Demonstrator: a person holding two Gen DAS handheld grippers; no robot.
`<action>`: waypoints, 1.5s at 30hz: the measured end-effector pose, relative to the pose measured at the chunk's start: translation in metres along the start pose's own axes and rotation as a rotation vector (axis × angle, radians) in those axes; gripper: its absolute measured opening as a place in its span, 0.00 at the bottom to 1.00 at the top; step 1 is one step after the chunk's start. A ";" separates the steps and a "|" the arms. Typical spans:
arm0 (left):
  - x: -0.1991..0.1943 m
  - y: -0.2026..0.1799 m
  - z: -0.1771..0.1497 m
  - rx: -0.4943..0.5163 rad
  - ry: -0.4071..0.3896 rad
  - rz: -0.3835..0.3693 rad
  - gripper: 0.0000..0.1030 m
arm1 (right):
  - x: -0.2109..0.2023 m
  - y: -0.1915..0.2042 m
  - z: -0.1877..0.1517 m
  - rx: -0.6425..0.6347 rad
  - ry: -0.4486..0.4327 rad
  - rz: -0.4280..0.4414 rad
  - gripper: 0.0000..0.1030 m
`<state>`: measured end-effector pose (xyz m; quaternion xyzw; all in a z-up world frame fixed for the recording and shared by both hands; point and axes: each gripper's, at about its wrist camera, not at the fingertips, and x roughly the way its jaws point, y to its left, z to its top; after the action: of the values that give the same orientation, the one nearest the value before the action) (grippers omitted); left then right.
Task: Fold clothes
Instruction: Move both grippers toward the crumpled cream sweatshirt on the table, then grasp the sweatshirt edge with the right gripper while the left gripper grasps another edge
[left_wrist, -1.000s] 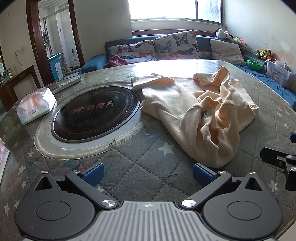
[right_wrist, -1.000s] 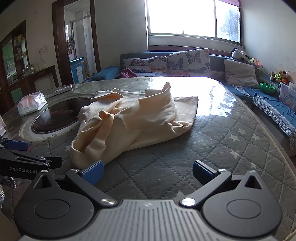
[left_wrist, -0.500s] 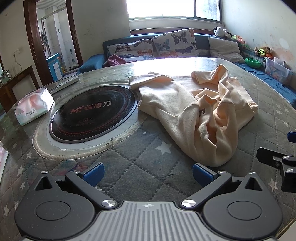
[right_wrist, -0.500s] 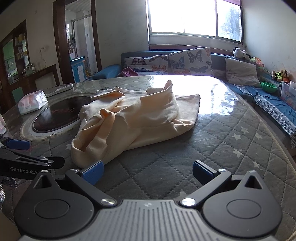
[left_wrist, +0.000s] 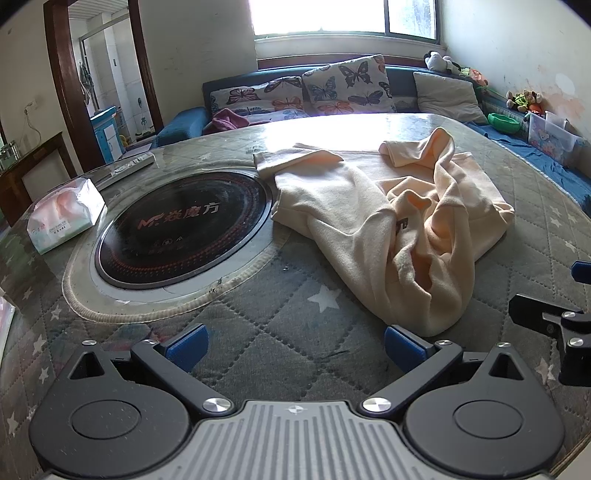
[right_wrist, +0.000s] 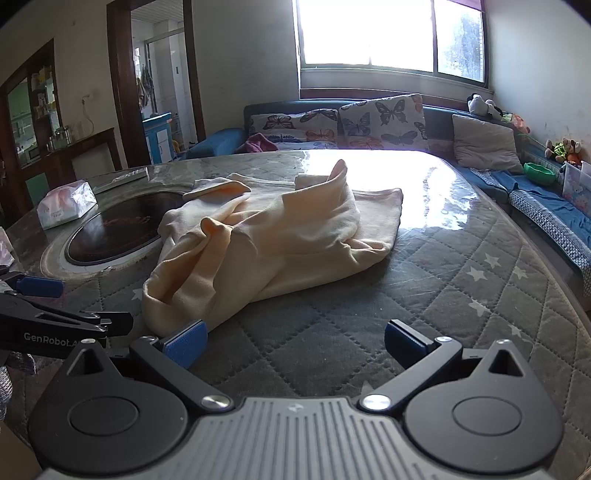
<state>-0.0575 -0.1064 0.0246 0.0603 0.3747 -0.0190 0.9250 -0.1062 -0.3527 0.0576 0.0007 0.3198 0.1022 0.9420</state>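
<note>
Your left gripper (left_wrist: 293, 343) stands wide open with nothing between its blue pads (left_wrist: 186, 341); it hovers low over the grey quilted star-patterned surface (left_wrist: 295, 314); the crumpled pale peach fleece garment (left_wrist: 388, 221) lies just ahead of it and to its right, its nearest rounded fold close beyond the right fingertip but not touching it; ahead and to the left of this gripper the round black glass cooktop with red lettering (left_wrist: 181, 229) is set into the surface, and the garment's far left edge laps its pale rim; further left of the gripper sits a soft plastic pack of tissues (left_wrist: 64, 214); at the far right edge of this view you can see part of your right gripper (left_wrist: 554, 317), level with the left one.

Your right gripper (right_wrist: 293, 341) is likewise spread fully and holds nothing; the garment (right_wrist: 273, 240) lies ahead of it and to its left in a loose heap, with a sleeve-like peak standing up at the far side; its nearest hem sits right at the left blue pad (right_wrist: 184, 341), though whether cloth and pad touch you cannot tell; directly between the fingers there is only bare quilted surface (right_wrist: 424, 295); the left gripper (right_wrist: 48, 306) shows at the left edge of this view; beyond the surface stands a blue sofa with butterfly-print cushions (right_wrist: 380, 122) under a bright window.
</note>
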 end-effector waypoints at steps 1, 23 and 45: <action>0.000 0.000 0.000 0.000 0.001 0.000 1.00 | 0.000 0.000 0.000 0.000 0.001 0.002 1.00; 0.008 0.001 0.014 0.014 0.000 -0.003 1.00 | 0.013 -0.002 0.014 -0.014 0.006 0.009 1.00; 0.033 0.017 0.064 0.010 -0.037 -0.041 1.00 | 0.060 -0.034 0.076 -0.038 0.007 0.015 1.00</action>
<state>0.0116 -0.0974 0.0485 0.0571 0.3586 -0.0409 0.9309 -0.0075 -0.3694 0.0793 -0.0152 0.3209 0.1151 0.9400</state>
